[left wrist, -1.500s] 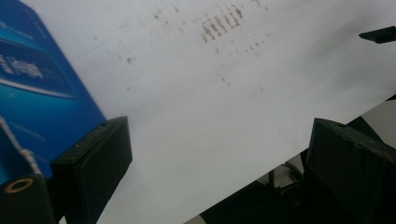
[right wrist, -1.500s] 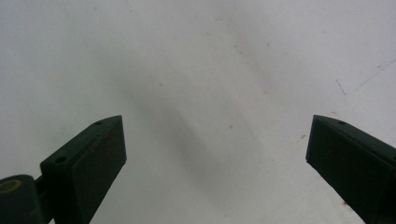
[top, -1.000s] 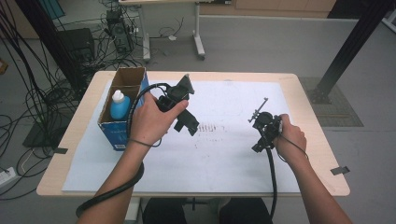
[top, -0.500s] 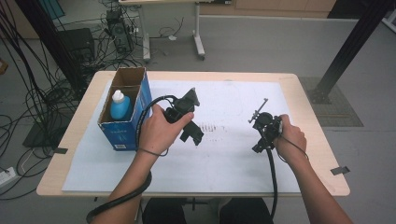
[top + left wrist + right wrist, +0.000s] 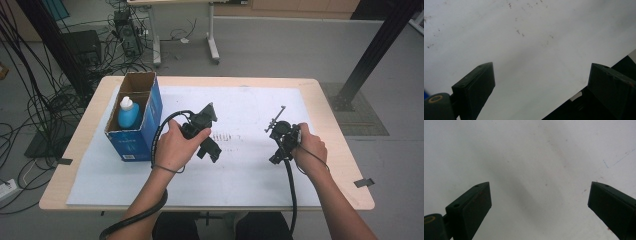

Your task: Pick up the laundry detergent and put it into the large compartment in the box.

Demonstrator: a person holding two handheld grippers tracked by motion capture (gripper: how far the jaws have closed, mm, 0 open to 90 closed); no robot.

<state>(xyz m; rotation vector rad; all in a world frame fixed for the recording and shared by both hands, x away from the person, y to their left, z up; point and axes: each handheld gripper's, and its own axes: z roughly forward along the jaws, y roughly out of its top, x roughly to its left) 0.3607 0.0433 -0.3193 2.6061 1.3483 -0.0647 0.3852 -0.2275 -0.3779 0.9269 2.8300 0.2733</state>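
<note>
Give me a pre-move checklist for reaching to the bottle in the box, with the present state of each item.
1. Left gripper open: ok, its fingers stand wide apart with nothing between them.
2. Right gripper open: ok, wide apart and holding nothing.
3. Bottle reachable from above: ok, it stands upright in the open-topped box.
4. Left gripper close to the box: ok, it hovers just right of it in the high view.
5. Left gripper's cable free of the box: cannot tell, it loops close beside the box's side.
6. Right gripper out of the way: ok, it sits over the white sheet, far from the box.
</note>
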